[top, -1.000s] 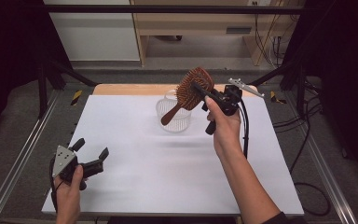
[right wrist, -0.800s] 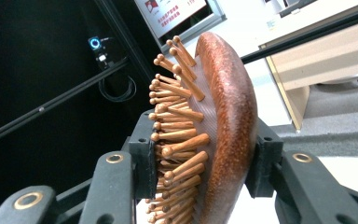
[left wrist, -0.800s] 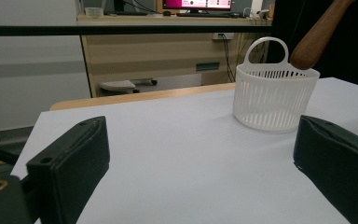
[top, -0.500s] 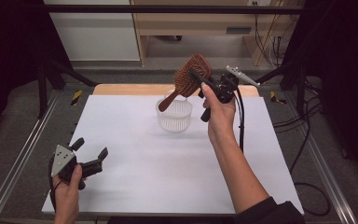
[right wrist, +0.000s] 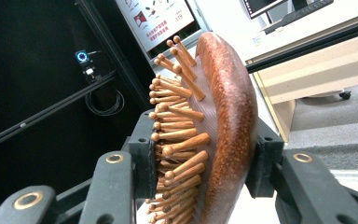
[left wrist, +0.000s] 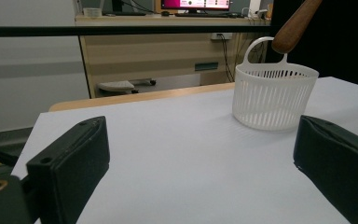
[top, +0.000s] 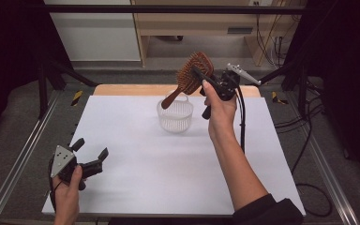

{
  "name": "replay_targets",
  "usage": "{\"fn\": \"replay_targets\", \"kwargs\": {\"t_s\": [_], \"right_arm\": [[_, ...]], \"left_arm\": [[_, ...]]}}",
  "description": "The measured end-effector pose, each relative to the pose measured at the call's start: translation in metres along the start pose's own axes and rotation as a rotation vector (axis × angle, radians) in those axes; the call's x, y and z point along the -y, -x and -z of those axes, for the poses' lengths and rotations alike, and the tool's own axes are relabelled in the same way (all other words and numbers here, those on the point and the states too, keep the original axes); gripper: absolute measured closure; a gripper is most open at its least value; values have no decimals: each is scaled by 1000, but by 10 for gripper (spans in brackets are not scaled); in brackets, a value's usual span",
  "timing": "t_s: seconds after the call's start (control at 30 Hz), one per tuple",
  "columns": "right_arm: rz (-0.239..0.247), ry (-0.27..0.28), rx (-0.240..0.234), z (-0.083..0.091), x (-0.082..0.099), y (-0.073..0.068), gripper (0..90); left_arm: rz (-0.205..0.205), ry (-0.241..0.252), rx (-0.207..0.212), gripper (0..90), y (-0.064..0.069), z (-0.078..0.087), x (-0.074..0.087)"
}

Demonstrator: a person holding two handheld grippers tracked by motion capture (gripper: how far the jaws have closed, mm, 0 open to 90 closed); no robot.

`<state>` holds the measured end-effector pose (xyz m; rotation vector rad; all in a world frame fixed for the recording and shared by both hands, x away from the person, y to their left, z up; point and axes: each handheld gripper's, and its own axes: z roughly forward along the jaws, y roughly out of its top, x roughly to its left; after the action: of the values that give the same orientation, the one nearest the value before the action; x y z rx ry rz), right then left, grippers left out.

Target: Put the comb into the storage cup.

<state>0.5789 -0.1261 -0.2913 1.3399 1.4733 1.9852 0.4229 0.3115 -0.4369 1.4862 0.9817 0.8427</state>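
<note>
- Wooden hairbrush (top: 194, 72) is in the air above the white basket (top: 175, 114), handle angled down toward its rim.
- Right tool (top: 205, 78) is clamped across the brush head, bristle side and back.
- Left tool (top: 90, 155): jaws wide apart, empty, low over the worktop (top: 145, 159).
- Looks like mid-transfer; whether lifting out or going in can't be told. If going in, the next move needs the handle centred over the opening.

Hairbrush (top: 193, 74) above basket (top: 175, 115); left tool (top: 90, 157) near table (top: 136, 183) front-left.

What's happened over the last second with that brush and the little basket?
The right gripper, shut on the brown wooden hairbrush, lifted it higher and farther from the person, handle end just above the white slatted plastic basket. The basket stayed put, and the left gripper stayed low at the near left, jaws open.
</note>
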Motion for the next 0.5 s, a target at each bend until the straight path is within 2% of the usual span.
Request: {"fn": "replay_targets", "kwargs": {"t_s": [0.5], "right_arm": [[-11, 22, 5, 1, -2, 4, 544]], "left_arm": [[-4, 0, -4, 38, -1, 1, 0]]}}
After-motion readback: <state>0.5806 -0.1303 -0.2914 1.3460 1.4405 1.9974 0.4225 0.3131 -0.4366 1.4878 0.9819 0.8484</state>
